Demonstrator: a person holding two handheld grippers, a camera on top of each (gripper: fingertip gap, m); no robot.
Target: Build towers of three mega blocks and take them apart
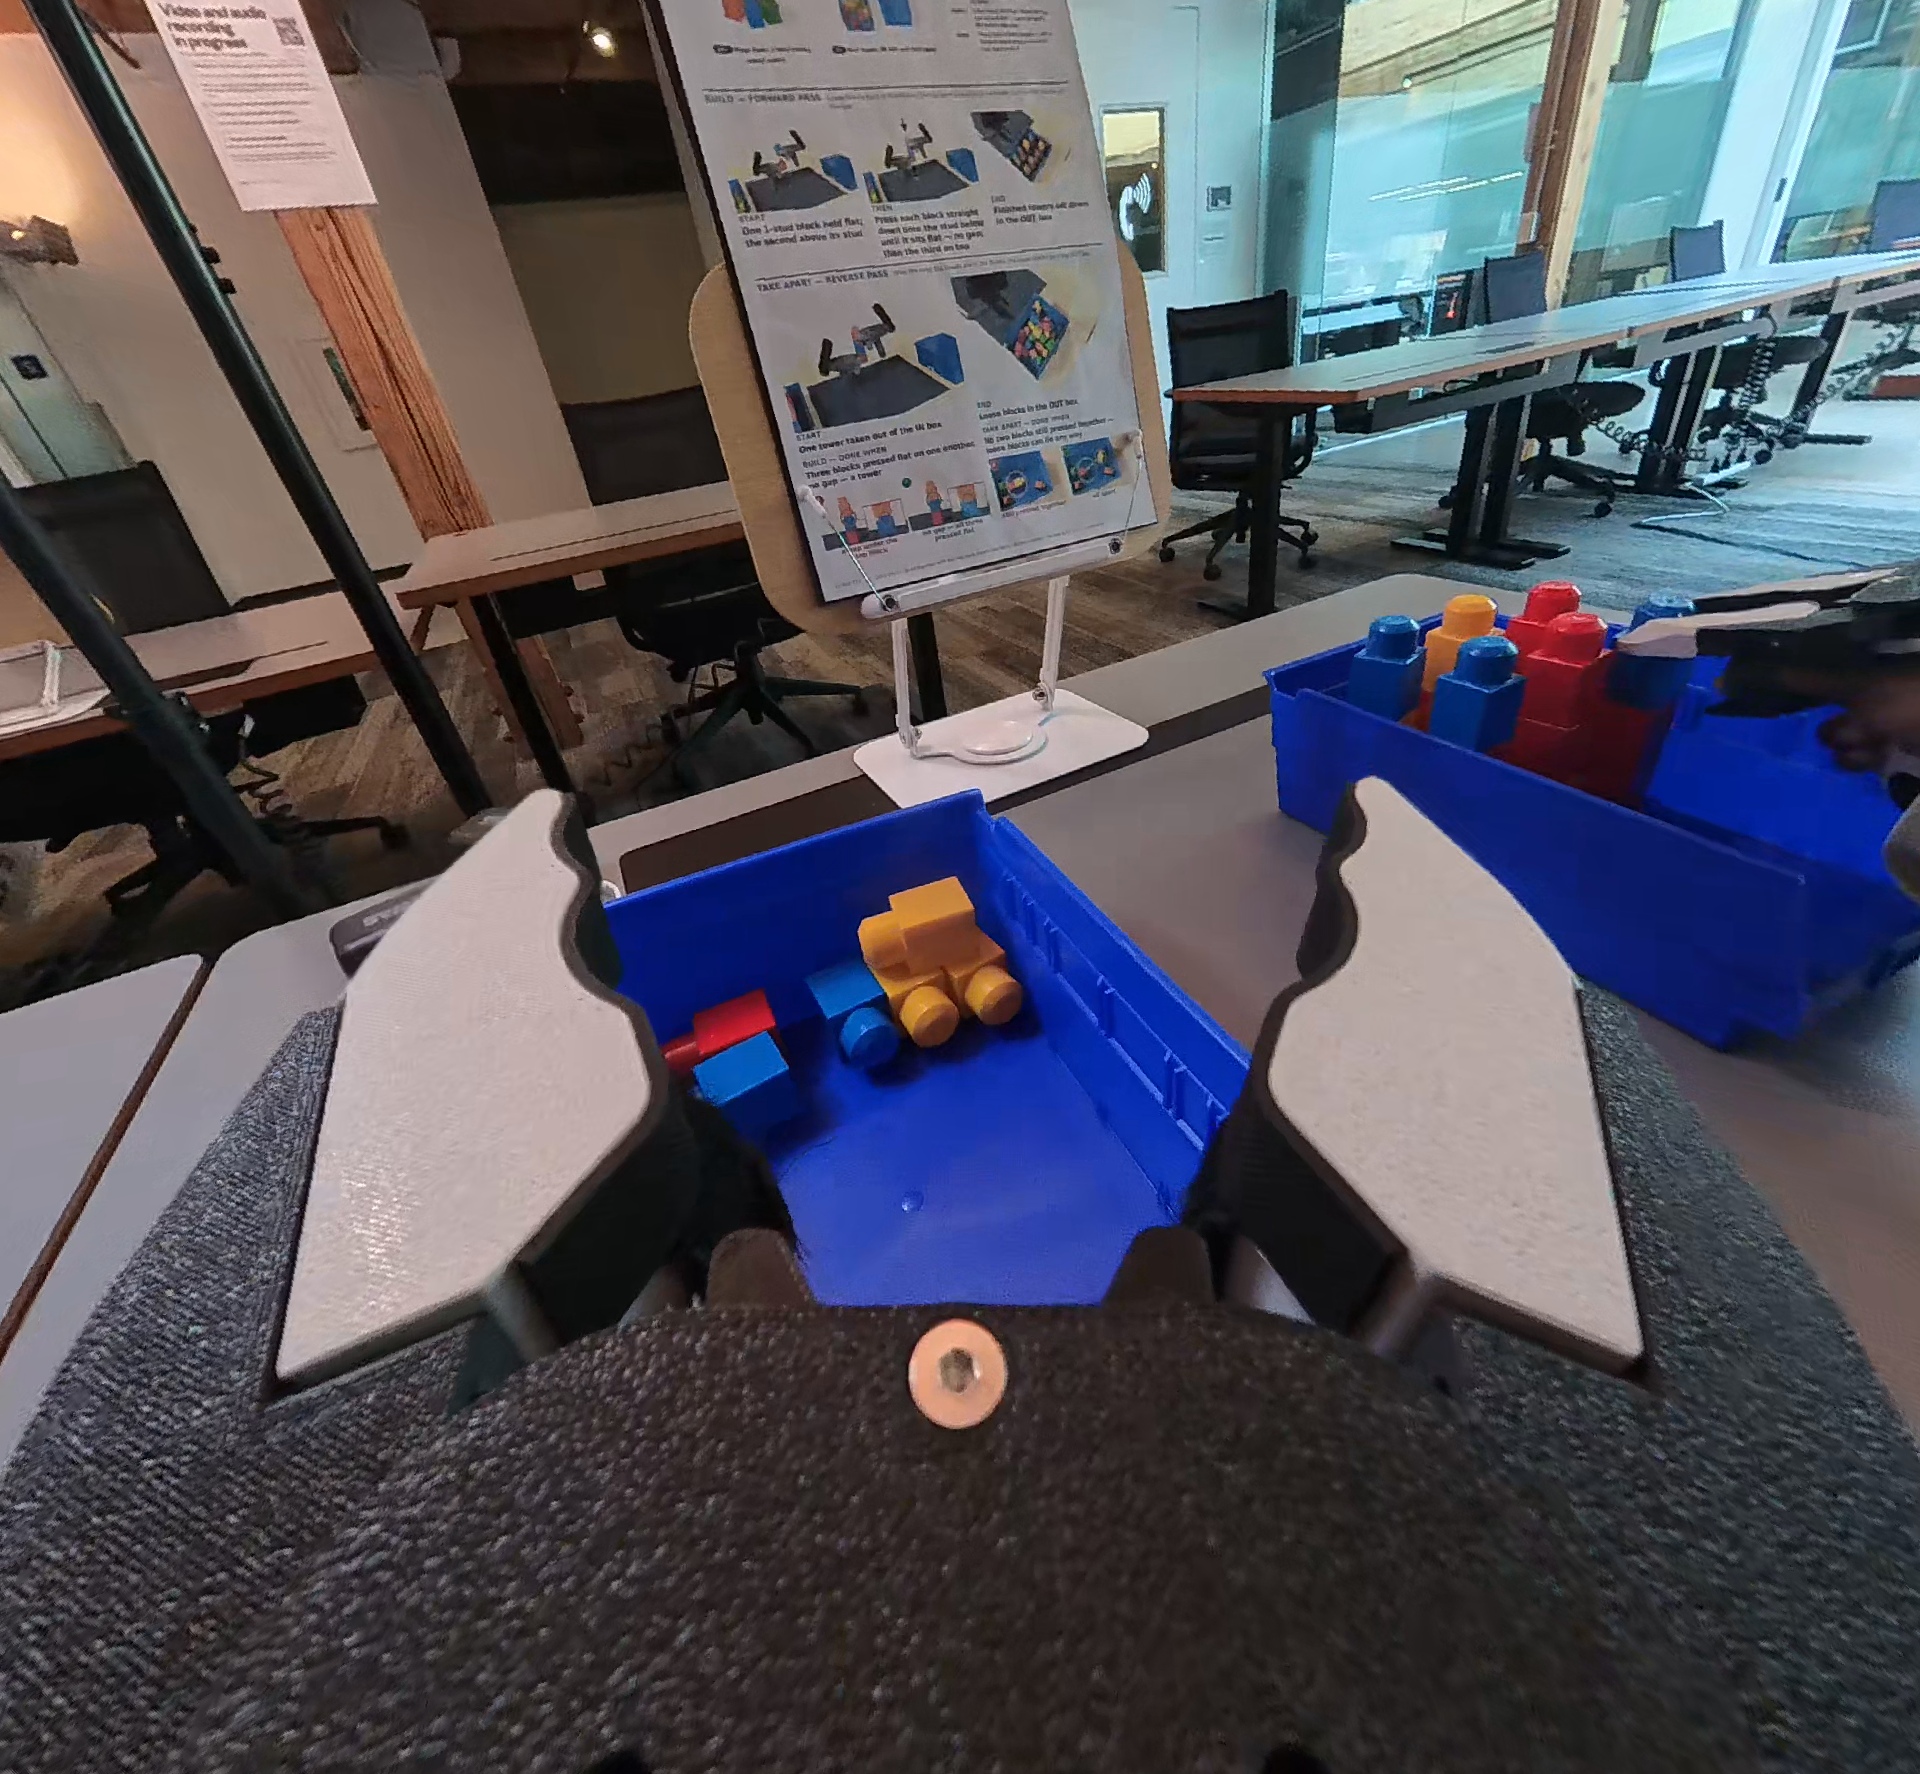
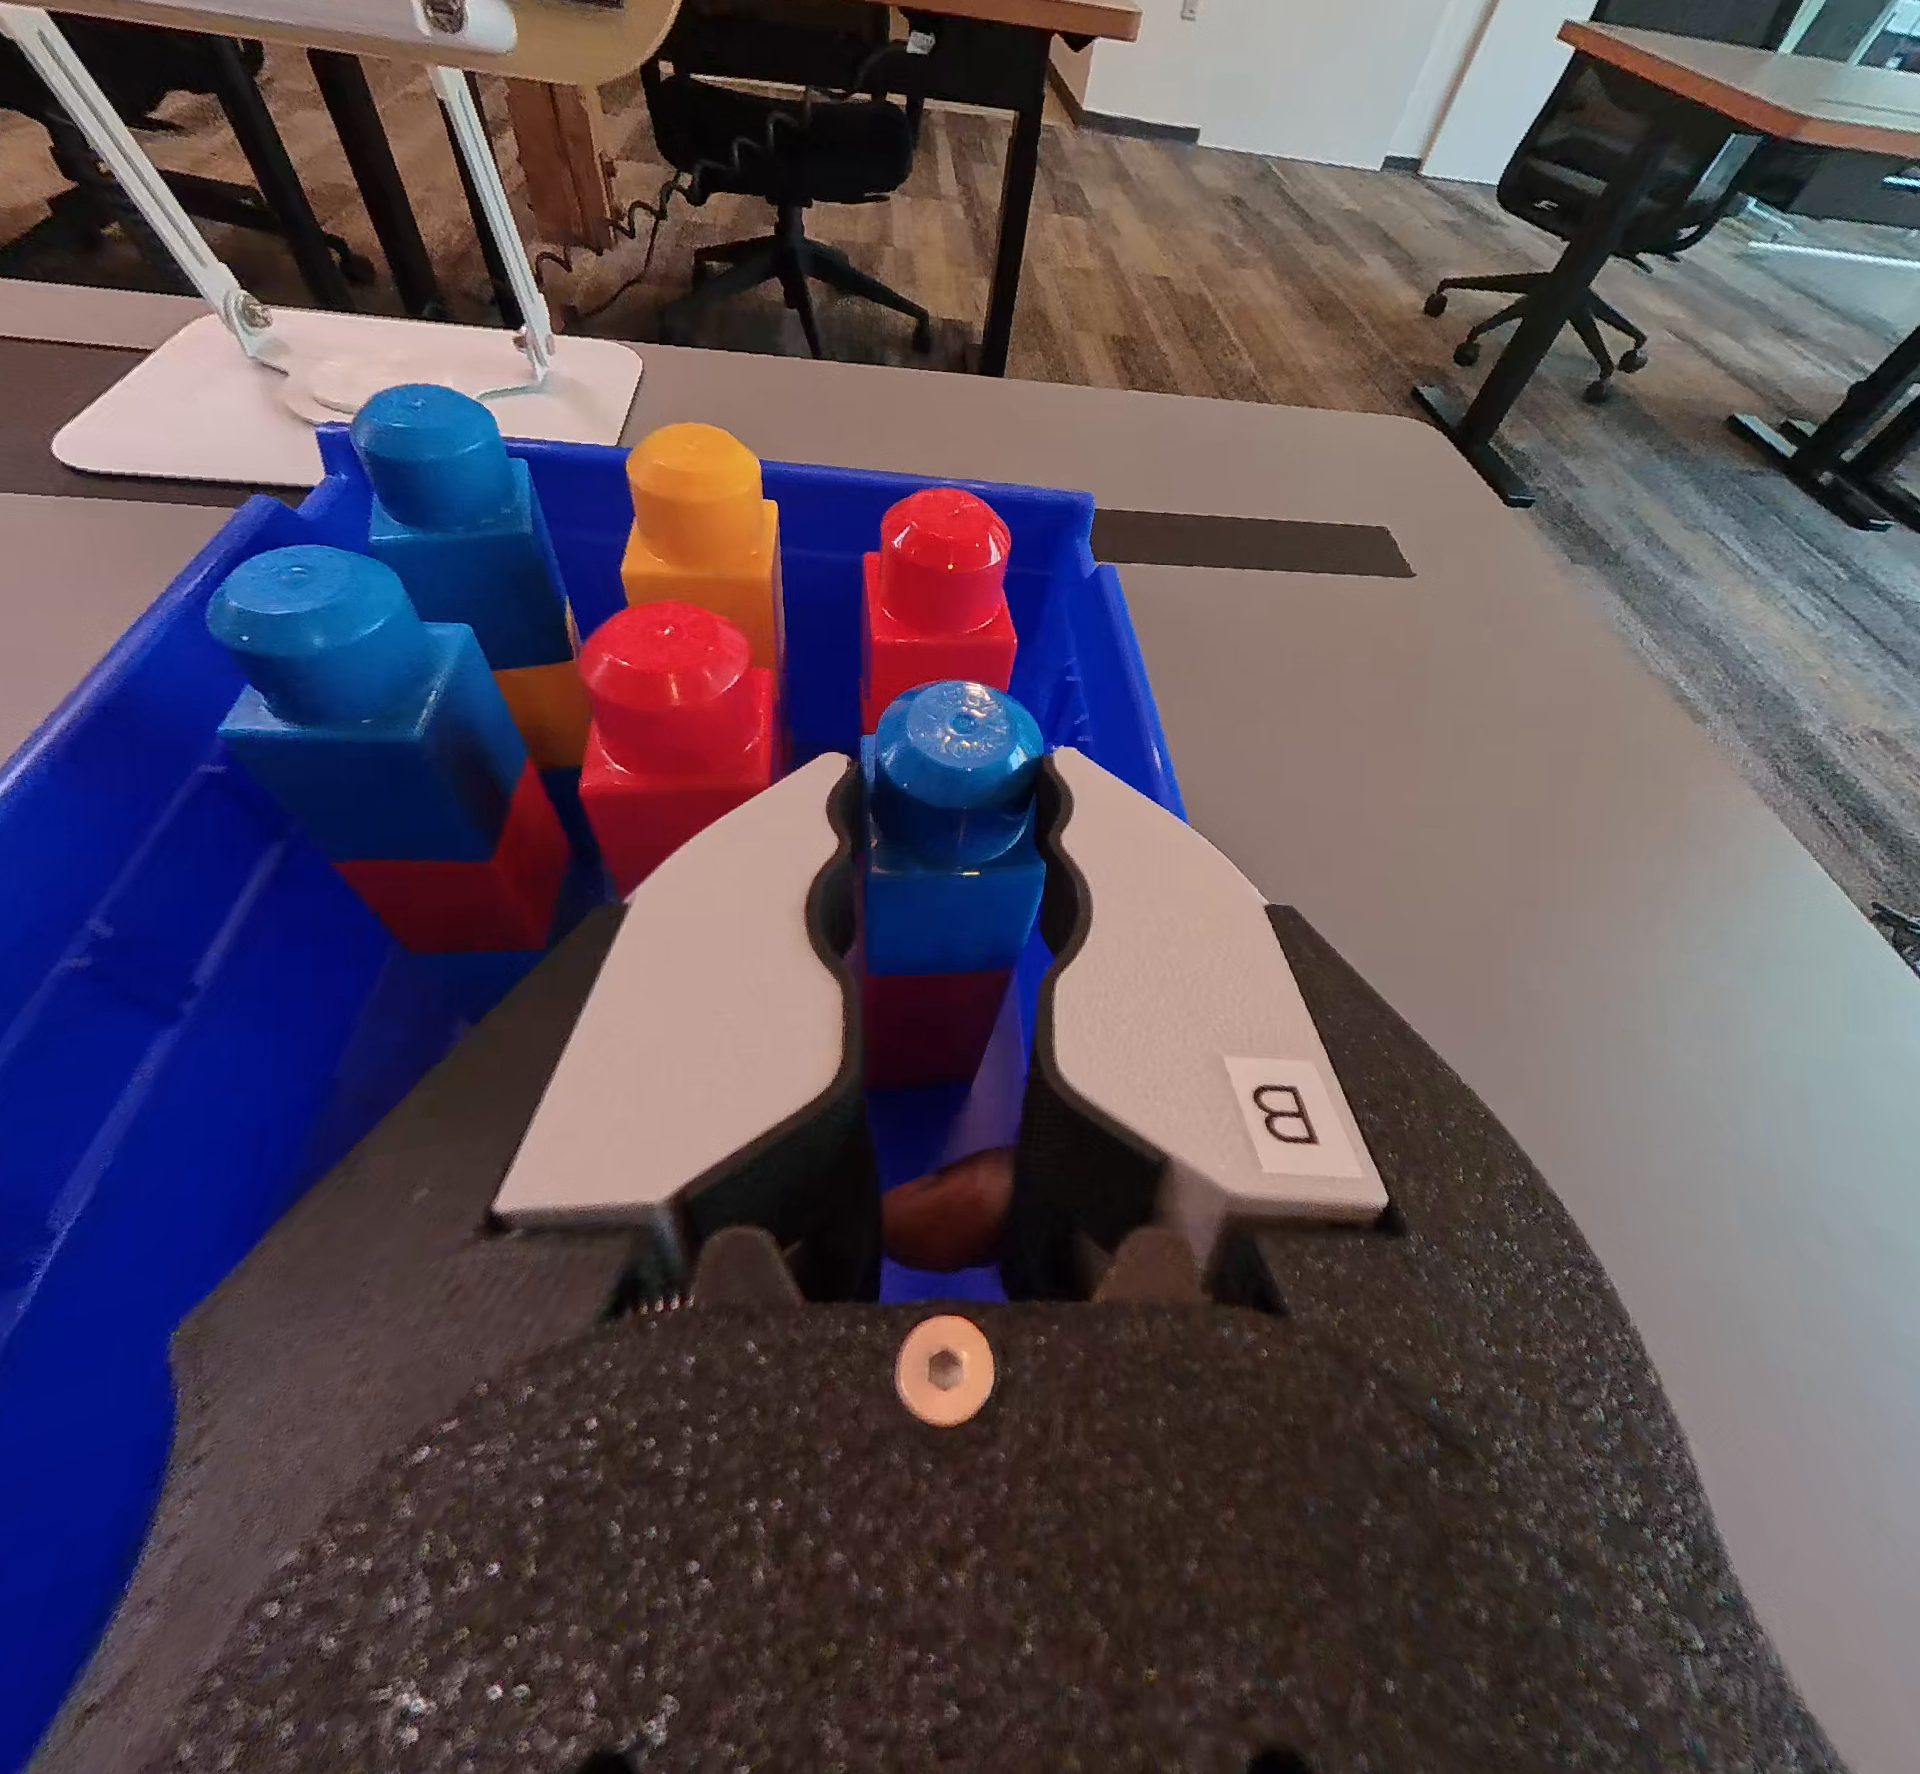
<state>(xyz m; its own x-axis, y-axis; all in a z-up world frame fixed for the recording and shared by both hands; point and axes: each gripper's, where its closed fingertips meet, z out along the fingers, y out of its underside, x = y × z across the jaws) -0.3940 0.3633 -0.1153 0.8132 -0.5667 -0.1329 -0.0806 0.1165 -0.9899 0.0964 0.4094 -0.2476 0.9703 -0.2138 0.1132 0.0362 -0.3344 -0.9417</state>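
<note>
The right gripper point(image 2: 948, 779) is clamped on the stud of a blue-topped tower point(image 2: 951, 851), pads point(image 2: 1060, 820) pressing both sides; gripping at the top likely lets it lift straight up between its neighbours. That tower stands upright in the blue bin point(image 2: 156, 945) near its right wall, with a red tower point(image 2: 940, 602) at 12 o'clock and another red tower point(image 2: 675, 706) at 10 o'clock, both close enough to snag. The left gripper point(image 1: 961, 851) hangs wide open and empty over a second bin point(image 1: 935, 1184), which holds loose blocks point(image 1: 935, 966) lying on their sides, apparently the drop spot. A white stand point(image 1: 1003, 737) with an instruction sheet point(image 1: 894, 218) sits at 12 o'clock beyond it.
</note>
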